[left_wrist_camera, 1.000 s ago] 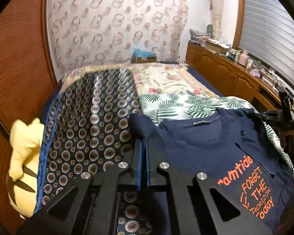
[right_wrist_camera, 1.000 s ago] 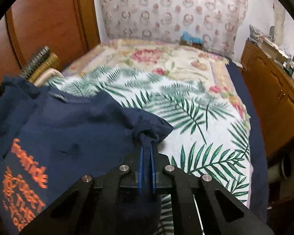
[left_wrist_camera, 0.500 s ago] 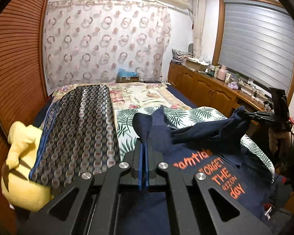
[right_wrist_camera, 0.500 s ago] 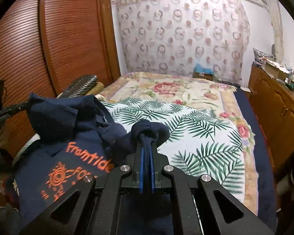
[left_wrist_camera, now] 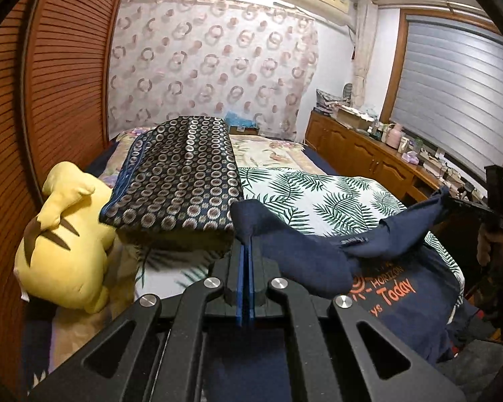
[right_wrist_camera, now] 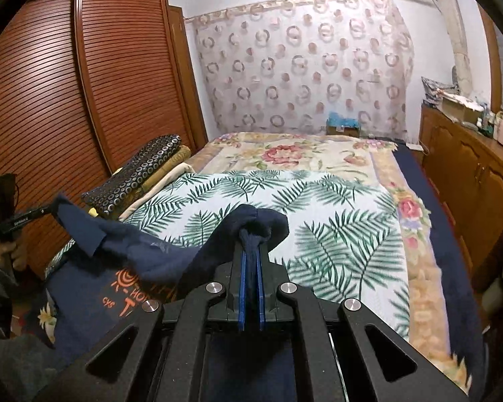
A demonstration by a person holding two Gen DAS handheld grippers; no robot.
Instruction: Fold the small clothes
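While the navy T-shirt (left_wrist_camera: 318, 261) is held slung above the near end of the leaf-print bedspread (left_wrist_camera: 322, 194), the lift-and-spread step seems in hand; at the left the yellow plush toy (left_wrist_camera: 67, 244) and the folded patterned blanket (left_wrist_camera: 181, 181) crowd the landing space; the left gripper (left_wrist_camera: 245, 251) is clamped on one bunched shoulder, the right gripper (right_wrist_camera: 250, 248) on the other; next, the shirt is probably to be pulled taut and laid flat, clear of the blanket.
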